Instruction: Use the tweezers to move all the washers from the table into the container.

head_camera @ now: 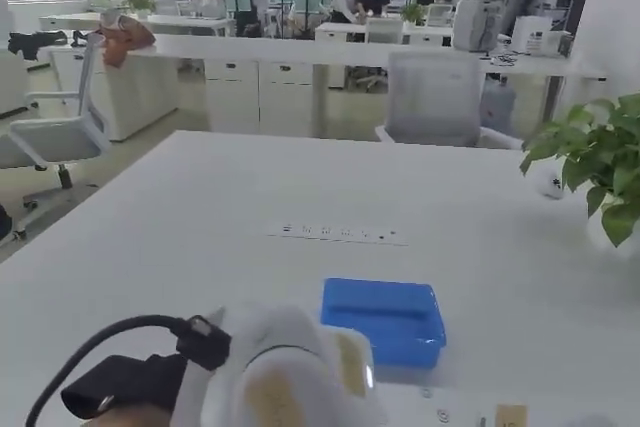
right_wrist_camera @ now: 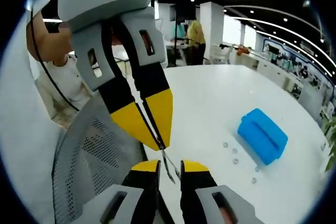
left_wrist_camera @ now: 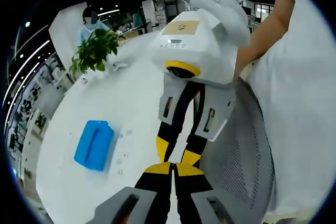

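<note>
Right gripper view: the left gripper [right_wrist_camera: 160, 142] pinches the tweezers [right_wrist_camera: 166, 158]. The right gripper [right_wrist_camera: 169, 167] sits narrow around them; I cannot tell if it squeezes. The washers [right_wrist_camera: 234, 151] lie on the table [right_wrist_camera: 220, 98] by the blue box [right_wrist_camera: 262, 135].

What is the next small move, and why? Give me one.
Probably close the right gripper on the tweezers. The left gripper seems to pinch them in its shut tips, and their free end lies in the gap between the right one's open jaws. Washers lie beside the container.
</note>
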The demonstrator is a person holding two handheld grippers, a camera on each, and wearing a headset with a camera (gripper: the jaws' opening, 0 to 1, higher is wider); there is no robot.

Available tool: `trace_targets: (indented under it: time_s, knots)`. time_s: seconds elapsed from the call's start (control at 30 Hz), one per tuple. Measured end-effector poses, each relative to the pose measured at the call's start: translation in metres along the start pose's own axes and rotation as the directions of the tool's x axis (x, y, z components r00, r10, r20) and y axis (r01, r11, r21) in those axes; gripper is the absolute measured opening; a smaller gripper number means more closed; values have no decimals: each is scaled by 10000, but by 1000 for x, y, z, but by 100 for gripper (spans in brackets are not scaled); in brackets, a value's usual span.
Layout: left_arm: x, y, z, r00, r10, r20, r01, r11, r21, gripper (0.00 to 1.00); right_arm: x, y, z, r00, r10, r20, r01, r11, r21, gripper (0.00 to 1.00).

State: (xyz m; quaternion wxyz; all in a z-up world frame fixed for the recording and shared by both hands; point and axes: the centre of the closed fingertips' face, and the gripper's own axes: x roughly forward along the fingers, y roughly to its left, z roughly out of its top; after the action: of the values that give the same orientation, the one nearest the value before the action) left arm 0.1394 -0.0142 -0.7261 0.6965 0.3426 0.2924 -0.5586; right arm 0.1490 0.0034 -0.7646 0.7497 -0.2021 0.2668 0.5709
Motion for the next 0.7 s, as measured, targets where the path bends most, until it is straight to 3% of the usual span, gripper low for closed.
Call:
trace_targets:
  time_s: [0.1, 0.33, 0.57, 0.63, 0.7]
  knots:
    - [-4, -5, 5, 10000, 63, 76, -66, 9992, 404, 0, -2, 6, 3, 9997, 224, -38, -225, 9995, -239, 9]
    - [-10, -9, 11, 9999, 54, 99, -60, 9978, 667, 0, -1, 12, 4, 9990, 377, -255, -396, 9960, -804, 5]
    - [-15, -7, 13, 9985, 413, 367, -426, 9985, 346, 0, 1, 14, 7, 9980, 607, -176, -619, 9949, -792, 4]
    - [-13, -1, 10, 9940, 860, 675, -872, 9961, 146, 0, 4, 13, 5, 9981, 578, -232, -597, 9941, -911, 3]
    - [-12, 0, 8, 9863, 1134, 1198, -1061, 9922, -653, 0, 6, 12, 3, 9976, 622, -295, -647, 9938, -904, 3]
